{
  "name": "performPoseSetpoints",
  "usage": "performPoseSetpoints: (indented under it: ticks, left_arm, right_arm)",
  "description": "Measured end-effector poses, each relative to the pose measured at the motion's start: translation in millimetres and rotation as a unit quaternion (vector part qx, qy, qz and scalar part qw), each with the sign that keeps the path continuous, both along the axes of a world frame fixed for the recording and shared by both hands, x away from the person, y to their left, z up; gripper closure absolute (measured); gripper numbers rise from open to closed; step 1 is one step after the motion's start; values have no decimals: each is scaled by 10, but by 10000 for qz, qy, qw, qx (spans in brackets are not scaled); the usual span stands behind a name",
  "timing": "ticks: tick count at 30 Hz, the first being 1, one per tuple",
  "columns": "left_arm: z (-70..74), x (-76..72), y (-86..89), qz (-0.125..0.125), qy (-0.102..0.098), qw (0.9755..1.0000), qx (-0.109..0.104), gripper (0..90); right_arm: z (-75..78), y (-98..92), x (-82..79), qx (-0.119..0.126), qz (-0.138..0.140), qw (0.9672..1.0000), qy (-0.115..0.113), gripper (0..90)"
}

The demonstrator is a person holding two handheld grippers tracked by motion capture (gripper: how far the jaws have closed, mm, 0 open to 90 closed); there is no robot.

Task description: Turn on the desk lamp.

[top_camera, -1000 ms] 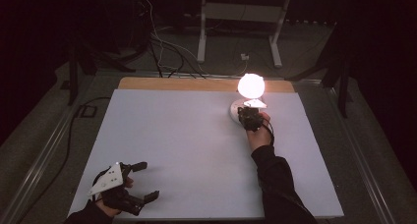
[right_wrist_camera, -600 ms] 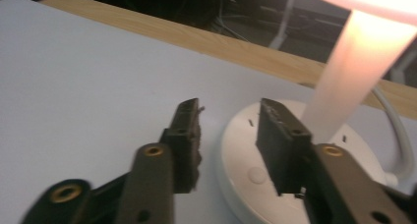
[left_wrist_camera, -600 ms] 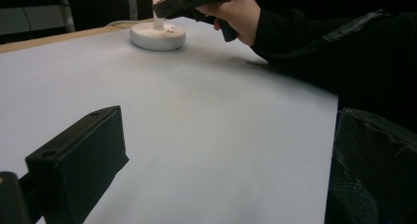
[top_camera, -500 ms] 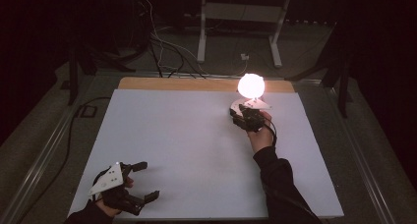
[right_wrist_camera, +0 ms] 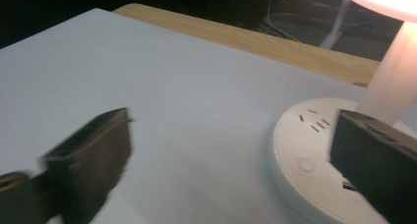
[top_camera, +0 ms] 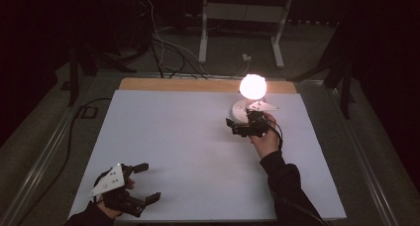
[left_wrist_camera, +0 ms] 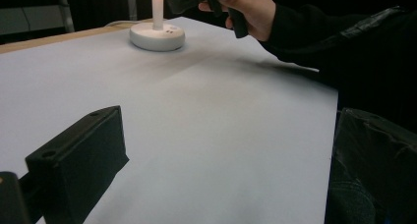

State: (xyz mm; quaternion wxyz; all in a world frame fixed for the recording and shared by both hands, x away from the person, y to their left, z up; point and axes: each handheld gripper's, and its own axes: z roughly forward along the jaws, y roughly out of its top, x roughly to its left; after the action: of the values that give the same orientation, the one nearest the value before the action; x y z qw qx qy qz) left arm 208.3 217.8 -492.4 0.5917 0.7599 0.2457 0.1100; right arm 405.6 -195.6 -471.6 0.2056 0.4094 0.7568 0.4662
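A lit table lamp [top_camera: 252, 87] is stood on the white table [top_camera: 188, 146]; the right gripper [top_camera: 236, 127], jaws parted, is held beside its round base [right_wrist_camera: 314, 170]. The left gripper [top_camera: 147, 183] is held released at the near edge.

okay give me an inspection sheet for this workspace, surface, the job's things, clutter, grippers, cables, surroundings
Surface: white table top with a bare wooden strip along the far edge.
Job's things: a lit lamp with a glowing globe on a round white base; the base has a small round button and slots.
Clutter: nothing seen.
Grippers: left gripper at the near left corner, jaws open and empty; right gripper held just short of the lamp base, jaws open and empty.
Cables: a dark cable on the floor left of the table; a tangle of wires behind it.
Surroundings: dark room; white stand legs beyond the table.
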Motion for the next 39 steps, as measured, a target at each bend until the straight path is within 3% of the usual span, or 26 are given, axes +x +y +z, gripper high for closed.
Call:
performPoseSetpoints:
  ticks: [6,10,26,32,39]
  left_arm:
    - [-1,-4,9,22,2,10000,-7,3]
    - [-2,-4,3,9,8,10000,4,3]
    - [-2,-17,9,24,-4,10000,17,3]
    - [-2,-15,6,18,-4,10000,27,3]
    - [1,-16,16,21,-1,10000,2,3]
  right_arm:
    - [44,-65,-85,-168,249,9995,-11,0]
    - [65,-119,-169,-86,454,9989,85,0]
    - [136,-462,-626,1,422,9991,-59,0]
    - [95,-587,-789,42,386,9992,-34,0]
    - [26,-725,-1014,-72,352,9993,-31,0]
